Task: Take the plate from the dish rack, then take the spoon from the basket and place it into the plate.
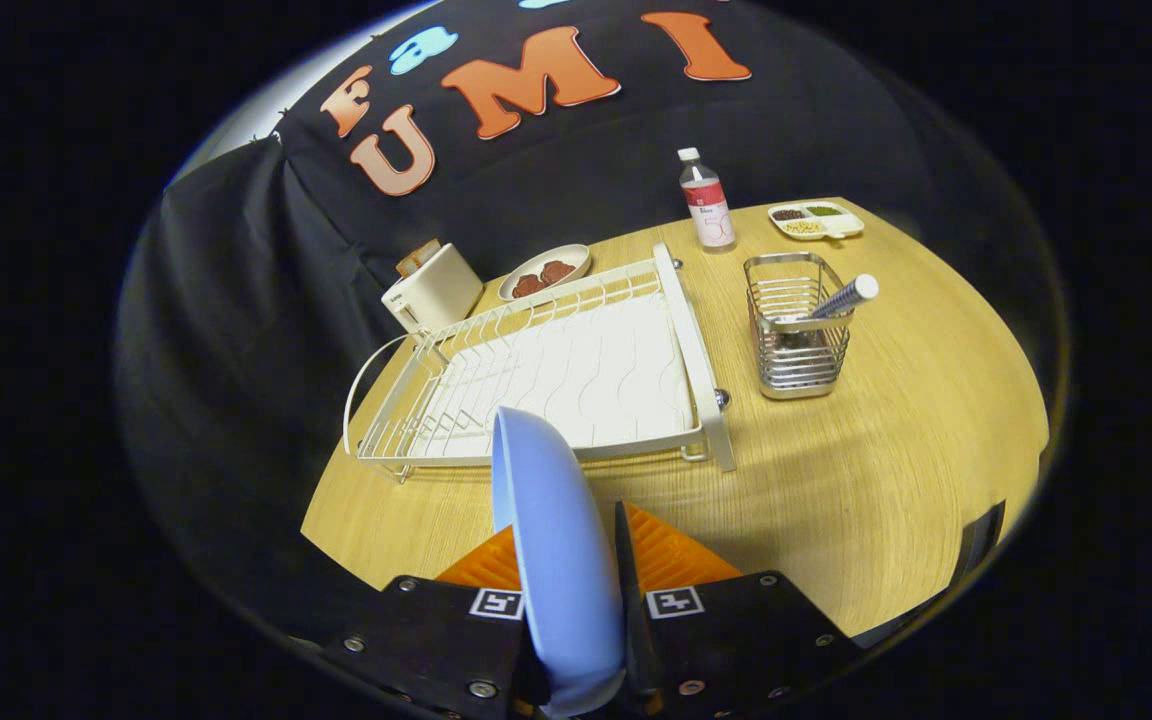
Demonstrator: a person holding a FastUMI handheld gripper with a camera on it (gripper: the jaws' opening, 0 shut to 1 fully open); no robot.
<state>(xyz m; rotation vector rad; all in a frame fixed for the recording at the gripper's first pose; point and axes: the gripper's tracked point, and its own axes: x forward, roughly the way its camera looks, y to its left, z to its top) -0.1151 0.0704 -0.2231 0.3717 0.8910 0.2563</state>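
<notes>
We are gripping the blue plate (561, 560) on edge in our hand-held gripper (576, 640), clear of the dish rack (696, 350); setting it on the surface (886, 480) and fetching the spoon (841, 298) from the basket (798, 340) are remaining

Black cloth wall (266, 330) behind light wooden table (896, 480).

The plate (558, 560), standing on edge between the jaws, is hiding the dish rack's (546, 375) six-o'clock rail. The basket (798, 325) is concealing the spoon's (841, 298) bowl. The bottle (707, 203) label is reading too small.
</notes>
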